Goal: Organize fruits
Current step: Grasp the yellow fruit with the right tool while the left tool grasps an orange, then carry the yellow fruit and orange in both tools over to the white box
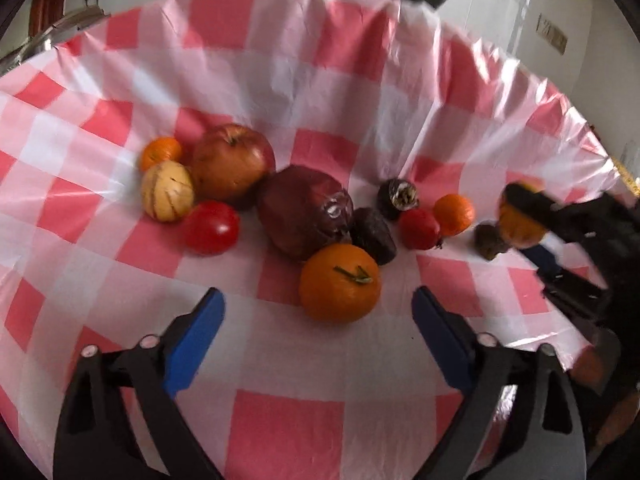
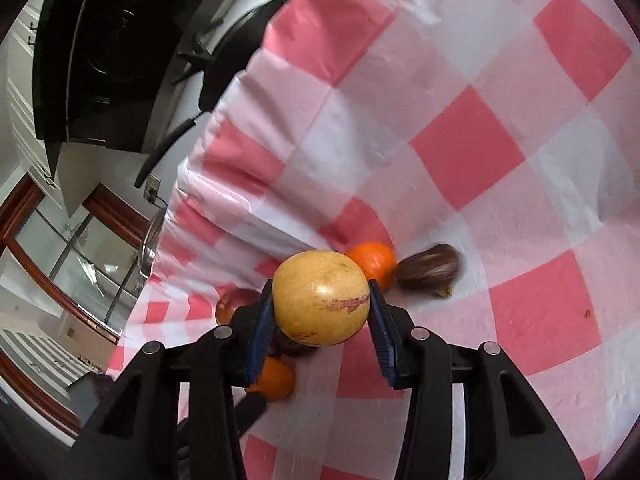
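In the right wrist view, frame centre, the right gripper (image 2: pixel 320 316) clenches a yellow fruit (image 2: pixel 320 298). The left gripper (image 1: pixel 318 308), jaws released, flanks a large orange (image 1: pixel 339 282) on the checked tablecloth (image 1: pixel 288 428); beyond, mid-frame, lies a dark red fruit (image 1: pixel 304 210), with a red apple (image 1: pixel 232 160) upper left.

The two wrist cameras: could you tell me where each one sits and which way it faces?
Left wrist: on the left gripper, looking down along its open blue fingers at the fruit pile, nearest a large orange.
Right wrist: on the right gripper, looking at the yellow fruit it clamps.
Shared: the checked tablecloth; the right gripper also appears at the left view's right edge.
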The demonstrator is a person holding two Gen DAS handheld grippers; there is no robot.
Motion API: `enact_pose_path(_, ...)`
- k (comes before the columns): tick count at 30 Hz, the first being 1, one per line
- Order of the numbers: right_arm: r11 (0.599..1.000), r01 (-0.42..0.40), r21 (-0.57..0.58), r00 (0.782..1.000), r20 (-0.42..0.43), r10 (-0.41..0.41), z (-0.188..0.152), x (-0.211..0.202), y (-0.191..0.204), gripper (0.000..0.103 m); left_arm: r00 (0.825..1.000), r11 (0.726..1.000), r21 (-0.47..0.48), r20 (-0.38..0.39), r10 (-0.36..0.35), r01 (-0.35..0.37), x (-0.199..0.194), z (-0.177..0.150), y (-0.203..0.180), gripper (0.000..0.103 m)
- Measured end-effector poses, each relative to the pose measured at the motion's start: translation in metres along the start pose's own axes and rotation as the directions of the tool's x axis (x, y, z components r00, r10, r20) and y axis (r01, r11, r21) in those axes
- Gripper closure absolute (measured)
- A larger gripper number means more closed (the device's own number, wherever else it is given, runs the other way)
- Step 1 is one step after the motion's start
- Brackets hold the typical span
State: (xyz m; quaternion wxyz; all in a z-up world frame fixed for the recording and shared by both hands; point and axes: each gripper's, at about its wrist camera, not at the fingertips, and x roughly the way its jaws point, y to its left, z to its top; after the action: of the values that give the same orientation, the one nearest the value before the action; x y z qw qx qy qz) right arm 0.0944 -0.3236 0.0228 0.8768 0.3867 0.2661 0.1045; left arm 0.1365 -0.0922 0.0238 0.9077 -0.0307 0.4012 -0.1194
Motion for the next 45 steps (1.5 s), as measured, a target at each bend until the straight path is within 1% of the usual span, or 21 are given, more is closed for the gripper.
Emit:
enact_pose_path(1,1.000,-0.011,-0.002,1.000,0.006,0.011,0.000,-0.001,0.001,0.059,1.000,1.000,-0.005,-0.022,0.008,-0.009,0.007,0.002,0.000,0.021)
enact_pose_path(3,1.000,-0.023,-0.011,1.000,0.016,0.023,0.001,-0.004,0.004,0.059,0.998,1.000,-0.010,-0.053,0.014,-0.015,0.016,0.006,-0.001,0.035)
enact_pose_path(4,1.000,-0.024,-0.016,0.999,0.023,0.024,0.001,-0.004,0.006,0.059,0.998,1.000,-0.003,-0.061,0.013,-0.013,0.019,0.007,-0.003,0.036)
enact_pose_path(5,1.000,-0.026,-0.017,0.999,0.025,0.026,0.002,-0.005,0.007,0.059,0.998,1.000,0.008,-0.063,0.018,-0.017,0.020,0.008,-0.005,0.040)
enact_pose_path(6,0.999,-0.027,-0.017,0.999,0.026,0.028,0.002,-0.005,0.006,0.059,0.998,1.000,0.017,-0.064,0.021,-0.020,0.021,0.007,-0.007,0.048)
enact_pose_path(7,1.000,-0.025,-0.017,0.999,0.027,0.026,0.002,-0.005,0.007,0.059,0.998,1.000,0.023,-0.062,-0.015,0.017,0.020,0.006,-0.007,0.056)
enact_pose_path(8,1.000,-0.022,-0.020,0.999,0.027,0.022,0.002,-0.006,0.007,0.059,0.998,0.999,0.017,-0.059,-0.031,0.032,0.018,0.005,-0.007,0.058)
enact_pose_path(9,1.000,-0.019,-0.024,0.999,0.027,0.020,0.003,-0.008,0.007,0.059,0.998,1.000,0.005,-0.055,-0.029,0.030,0.017,0.004,-0.005,0.058)
enact_pose_path(12,0.998,-0.002,-0.057,0.999,0.033,0.004,0.001,-0.006,0.013,0.059,0.997,0.997,-0.039,-0.027,-0.069,0.068,0.011,0.002,0.006,0.058)
enact_pose_path(19,0.991,0.022,-0.129,0.999,0.032,-0.018,-0.004,0.003,0.025,0.059,0.996,0.995,-0.037,-0.001,-0.090,0.090,0.000,-0.005,0.012,0.058)
enact_pose_path(20,0.991,0.023,-0.133,0.999,0.033,-0.019,-0.005,0.003,0.025,0.059,0.996,0.995,-0.037,0.001,-0.092,0.092,0.001,-0.003,0.006,0.058)
enact_pose_path(26,0.989,0.007,-0.148,0.998,0.055,0.002,-0.008,0.001,0.028,0.059,0.994,0.996,-0.012,0.053,-0.093,0.094,-0.017,-0.007,0.000,0.058)
enact_pose_path(29,0.985,-0.008,-0.172,0.996,0.086,0.024,-0.009,-0.004,0.032,0.059,0.990,0.993,-0.042,0.092,-0.105,0.109,-0.035,-0.013,-0.002,0.058)
enact_pose_path(31,0.983,-0.012,-0.182,0.994,0.108,0.032,-0.011,-0.007,0.033,0.059,0.988,0.993,-0.069,0.123,-0.090,0.099,-0.051,-0.023,0.004,0.058)
enact_pose_path(33,0.977,0.019,-0.211,0.990,0.141,0.011,-0.012,-0.008,0.036,0.059,0.987,0.993,-0.101,0.152,-0.049,0.064,-0.073,-0.041,0.015,0.058)
enact_pose_path(34,0.977,0.043,-0.209,0.988,0.153,-0.011,-0.013,-0.008,0.037,0.059,0.986,0.992,-0.117,0.162,-0.036,0.055,-0.081,-0.048,0.021,0.058)
enact_pose_path(35,0.984,0.040,-0.176,0.990,0.142,-0.015,-0.016,-0.008,0.035,0.059,0.984,0.989,-0.142,0.175,-0.022,0.047,-0.092,-0.057,0.029,0.058)
enact_pose_path(37,0.989,0.046,-0.143,0.993,0.119,-0.029,-0.030,-0.017,0.041,0.059,0.980,0.981,-0.189,0.201,-0.005,0.043,-0.113,-0.069,0.046,0.058)
enact_pose_path(40,0.980,0.069,-0.189,0.996,0.063,-0.058,-0.063,-0.039,0.069,0.059,0.966,0.970,-0.243,0.255,0.037,0.027,-0.153,-0.093,0.072,0.058)
enact_pose_path(43,0.979,0.035,-0.201,0.999,0.033,-0.029,-0.101,-0.071,0.088,0.059,0.956,0.960,-0.279,0.284,0.074,0.009,-0.185,-0.118,0.092,0.058)
enact_pose_path(45,0.981,0.002,-0.196,1.000,0.009,0.000,-0.124,-0.089,0.095,0.059,0.952,0.965,-0.261,0.290,0.097,-0.019,-0.204,-0.134,0.096,0.058)
